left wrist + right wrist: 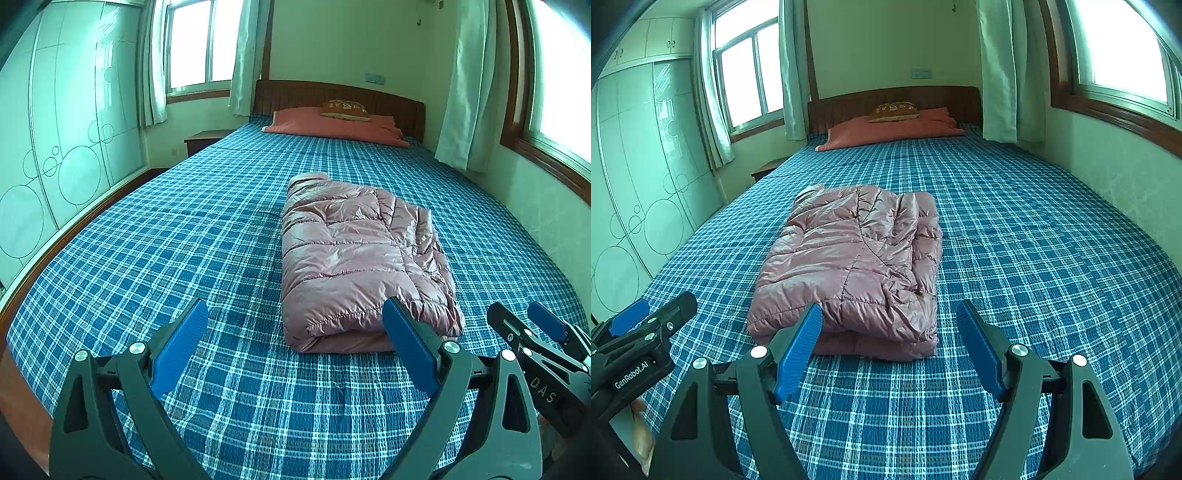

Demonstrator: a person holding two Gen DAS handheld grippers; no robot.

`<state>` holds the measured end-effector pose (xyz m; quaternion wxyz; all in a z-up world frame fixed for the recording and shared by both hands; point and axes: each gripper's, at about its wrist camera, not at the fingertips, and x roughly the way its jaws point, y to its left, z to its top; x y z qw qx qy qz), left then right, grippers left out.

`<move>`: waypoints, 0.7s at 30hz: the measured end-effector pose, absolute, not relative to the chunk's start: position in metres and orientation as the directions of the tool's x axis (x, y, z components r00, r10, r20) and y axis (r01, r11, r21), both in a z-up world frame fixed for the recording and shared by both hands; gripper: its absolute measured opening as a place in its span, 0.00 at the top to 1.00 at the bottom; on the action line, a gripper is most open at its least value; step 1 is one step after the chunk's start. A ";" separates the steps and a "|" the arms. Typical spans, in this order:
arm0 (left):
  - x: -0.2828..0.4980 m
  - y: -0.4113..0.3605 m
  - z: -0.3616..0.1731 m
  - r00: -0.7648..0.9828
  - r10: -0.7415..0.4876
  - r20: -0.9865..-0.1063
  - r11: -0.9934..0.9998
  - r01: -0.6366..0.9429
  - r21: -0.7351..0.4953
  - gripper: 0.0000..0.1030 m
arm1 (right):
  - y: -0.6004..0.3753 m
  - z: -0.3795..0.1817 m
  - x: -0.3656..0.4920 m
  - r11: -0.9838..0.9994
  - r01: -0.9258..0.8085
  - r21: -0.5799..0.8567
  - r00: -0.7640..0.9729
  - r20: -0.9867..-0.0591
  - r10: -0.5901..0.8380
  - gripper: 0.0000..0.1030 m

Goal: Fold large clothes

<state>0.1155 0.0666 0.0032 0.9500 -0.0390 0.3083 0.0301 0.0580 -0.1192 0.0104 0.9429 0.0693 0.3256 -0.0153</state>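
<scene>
Nearest the left wrist camera, the left gripper point(293, 334) hangs over the bed point(147, 258) with its blue fingers point(181, 343) spread wide and nothing between them. At 3 o'clock of that view the right gripper point(524, 325) shows only in part, cut off by the frame edge. From its own camera the right gripper point(888, 332) is likewise wide apart and empty, its left finger overlapping the near edge of the jacket in view — whether it touches is unclear. The pink puffer jacket point(857, 266) lies folded into a thick bundle mid-bed, toward 12 o'clock of both grippers; its inner layers are hidden. Farther on, an orange pillow point(332, 125) lies at the headboard point(295, 94), topped by a small brown cushion point(343, 110) whose print is unreadable.
</scene>
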 end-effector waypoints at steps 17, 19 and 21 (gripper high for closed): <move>0.115 0.065 0.006 0.819 0.052 -0.571 0.995 -0.091 -0.040 0.07 | -0.119 0.009 0.060 0.991 0.070 0.116 0.784 -0.621 0.018 0.28; 0.115 0.064 0.005 0.820 0.052 -0.571 0.996 -0.088 -0.035 0.07 | -0.119 0.008 0.060 0.991 0.069 0.117 0.783 -0.621 0.019 0.28; 0.115 0.063 0.005 0.818 0.058 -0.572 0.995 -0.092 -0.029 0.07 | -0.119 0.007 0.060 0.991 0.068 0.117 0.783 -0.622 0.020 0.28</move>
